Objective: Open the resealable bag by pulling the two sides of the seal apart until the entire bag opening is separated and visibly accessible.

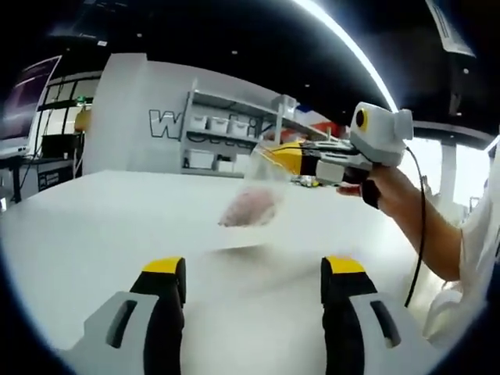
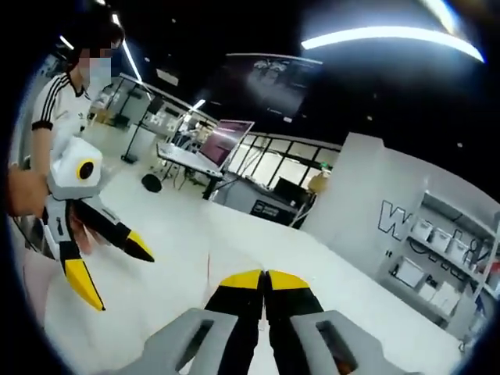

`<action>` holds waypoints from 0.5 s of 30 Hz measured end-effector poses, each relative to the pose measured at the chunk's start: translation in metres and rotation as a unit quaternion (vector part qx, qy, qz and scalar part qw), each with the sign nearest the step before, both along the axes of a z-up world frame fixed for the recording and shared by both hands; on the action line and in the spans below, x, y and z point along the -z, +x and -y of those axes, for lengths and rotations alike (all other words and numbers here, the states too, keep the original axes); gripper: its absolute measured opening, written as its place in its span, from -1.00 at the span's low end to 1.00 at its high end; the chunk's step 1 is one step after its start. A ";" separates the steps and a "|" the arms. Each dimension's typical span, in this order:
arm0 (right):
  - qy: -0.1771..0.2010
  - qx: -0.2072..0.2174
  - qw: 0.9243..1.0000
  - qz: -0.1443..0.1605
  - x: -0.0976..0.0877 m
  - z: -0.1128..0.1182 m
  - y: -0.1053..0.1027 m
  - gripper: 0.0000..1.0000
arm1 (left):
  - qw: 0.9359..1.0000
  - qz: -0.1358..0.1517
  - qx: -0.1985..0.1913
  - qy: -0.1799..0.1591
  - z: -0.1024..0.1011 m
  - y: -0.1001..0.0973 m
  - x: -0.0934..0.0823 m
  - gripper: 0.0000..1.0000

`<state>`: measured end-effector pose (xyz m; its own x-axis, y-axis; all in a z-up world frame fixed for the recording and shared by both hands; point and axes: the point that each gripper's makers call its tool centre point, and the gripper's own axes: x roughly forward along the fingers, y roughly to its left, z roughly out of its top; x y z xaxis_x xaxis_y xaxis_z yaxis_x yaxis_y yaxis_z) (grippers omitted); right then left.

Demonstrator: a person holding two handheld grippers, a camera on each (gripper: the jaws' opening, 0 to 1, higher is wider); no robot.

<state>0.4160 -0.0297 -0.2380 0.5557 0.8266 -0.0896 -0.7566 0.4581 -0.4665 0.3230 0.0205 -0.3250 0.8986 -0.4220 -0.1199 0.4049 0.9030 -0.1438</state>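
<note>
right gripper [image 1: 275,156] clamped on one top edge of resealable bag [image 1: 251,205], which hangs just above desk [image 1: 101,226] | left gripper [image 1: 254,289] jaws apart, short of bag | risk: single pinch slips, or bag swings away from left gripper's grab

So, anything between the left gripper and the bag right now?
Nothing visible: bare white table lies between the open left gripper and the resealable bag, which the right gripper holds up by its top edge.

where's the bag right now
In the left gripper view, the bag hangs above the white table, pinched at its top edge by the right gripper.
</note>
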 end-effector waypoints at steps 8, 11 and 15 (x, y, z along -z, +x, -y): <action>-0.003 0.006 1.000 -0.003 0.002 0.003 0.009 -1.00 | 1.000 -0.002 0.000 -0.001 0.001 0.000 0.001 0.39; -0.004 0.007 1.000 -0.004 0.004 0.003 0.011 -1.00 | 1.000 -0.003 0.000 0.000 0.001 -0.001 0.001 0.39; -0.003 0.007 1.000 -0.007 0.004 0.003 0.014 -1.00 | 1.000 -0.004 0.000 0.000 0.001 -0.001 0.002 0.39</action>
